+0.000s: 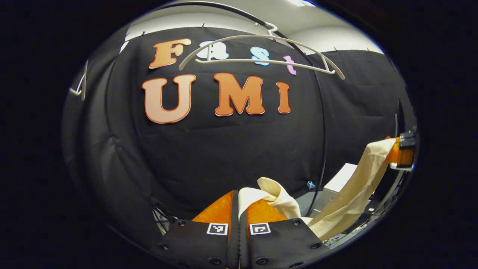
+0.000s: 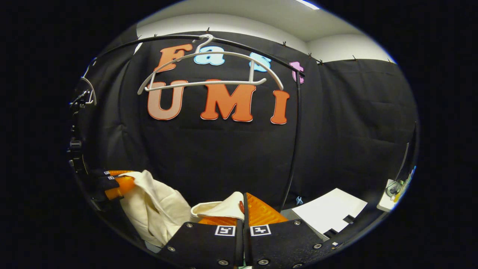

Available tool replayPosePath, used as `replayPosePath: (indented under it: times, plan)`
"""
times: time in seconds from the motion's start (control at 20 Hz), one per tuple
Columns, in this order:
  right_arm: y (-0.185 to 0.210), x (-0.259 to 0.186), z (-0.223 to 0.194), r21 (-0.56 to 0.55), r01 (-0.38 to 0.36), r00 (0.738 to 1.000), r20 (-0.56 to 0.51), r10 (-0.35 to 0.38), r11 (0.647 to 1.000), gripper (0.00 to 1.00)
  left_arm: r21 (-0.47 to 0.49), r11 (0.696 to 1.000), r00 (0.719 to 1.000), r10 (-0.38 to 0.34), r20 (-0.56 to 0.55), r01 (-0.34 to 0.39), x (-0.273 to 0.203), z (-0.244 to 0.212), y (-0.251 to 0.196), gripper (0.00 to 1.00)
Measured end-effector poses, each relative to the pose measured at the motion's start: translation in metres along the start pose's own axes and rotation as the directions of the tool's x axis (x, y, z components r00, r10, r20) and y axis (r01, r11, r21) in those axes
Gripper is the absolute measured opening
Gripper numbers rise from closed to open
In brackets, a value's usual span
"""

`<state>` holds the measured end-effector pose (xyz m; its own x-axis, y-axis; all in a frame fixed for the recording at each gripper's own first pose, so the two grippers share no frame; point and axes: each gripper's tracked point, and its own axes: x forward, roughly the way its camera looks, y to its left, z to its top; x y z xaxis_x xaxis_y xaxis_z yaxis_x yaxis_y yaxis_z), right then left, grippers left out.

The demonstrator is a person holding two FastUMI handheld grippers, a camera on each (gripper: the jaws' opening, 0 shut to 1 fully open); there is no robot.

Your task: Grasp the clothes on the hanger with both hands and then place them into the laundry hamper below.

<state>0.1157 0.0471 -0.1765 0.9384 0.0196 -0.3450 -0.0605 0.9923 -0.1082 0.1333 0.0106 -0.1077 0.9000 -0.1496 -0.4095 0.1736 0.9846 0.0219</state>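
A cream garment (image 1: 351, 194) hangs slack between my two grippers, off the hanger. My left gripper (image 1: 238, 203) is shut on one end of it, with a fold bunched just past the fingertips. The right gripper (image 1: 401, 153) shows at the far right of the left gripper view, clamped on the other end. In the right gripper view my right gripper (image 2: 243, 209) is shut on a cream fold (image 2: 220, 209), and the rest of the garment (image 2: 153, 213) droops to the left toward the left gripper (image 2: 115, 186). The bare white hanger (image 1: 261, 56) (image 2: 209, 74) hangs from the black rail above.
The black rail (image 2: 295, 123) arcs overhead and drops as a post on the right. A white board (image 2: 328, 209) lies low on the right beside a small white object (image 2: 390, 198). Another white hanger (image 1: 80, 87) shows at the far left.
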Motion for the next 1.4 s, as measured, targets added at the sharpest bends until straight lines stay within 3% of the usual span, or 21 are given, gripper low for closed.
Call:
replayPosePath:
  times: [0.4,0.8,0.9,1.15,1.25,1.35,1.4]
  plan:
    - [0.039,-0.008,-0.101,0.083,-0.044,0.971,-0.229,0.062,0.996,0.01,-0.111,0.989,0.975,-0.114,-0.193,0.093,-0.015,-0.049,-0.040,0.07]
    - [0.043,-0.019,-0.213,0.123,-0.043,0.876,-0.473,0.096,0.991,0.01,-0.175,0.982,0.884,-0.138,-0.446,0.065,-0.043,-0.111,-0.042,0.07]
    - [0.044,-0.022,-0.228,0.130,-0.038,0.853,-0.512,0.100,0.991,0.02,-0.180,0.982,0.863,-0.138,-0.485,0.055,-0.043,-0.130,-0.042,0.07]
    - [0.044,-0.022,-0.240,0.148,-0.030,0.830,-0.548,0.107,0.989,0.04,-0.137,0.990,0.835,-0.109,-0.539,0.041,-0.036,-0.170,-0.033,0.07]
    - [0.045,-0.020,-0.241,0.160,-0.029,0.837,-0.536,0.111,0.987,0.05,-0.131,0.991,0.818,-0.099,-0.566,0.030,-0.037,-0.181,-0.033,0.07]
    - [0.040,-0.021,-0.241,0.149,-0.019,0.838,-0.538,0.097,0.989,0.08,-0.147,0.989,0.792,-0.100,-0.602,0.014,-0.041,-0.192,-0.033,0.14]
    - [0.041,-0.023,-0.246,0.146,-0.015,0.833,-0.546,0.093,0.989,0.10,-0.142,0.990,0.778,-0.093,-0.622,0.004,-0.043,-0.199,-0.029,0.28]
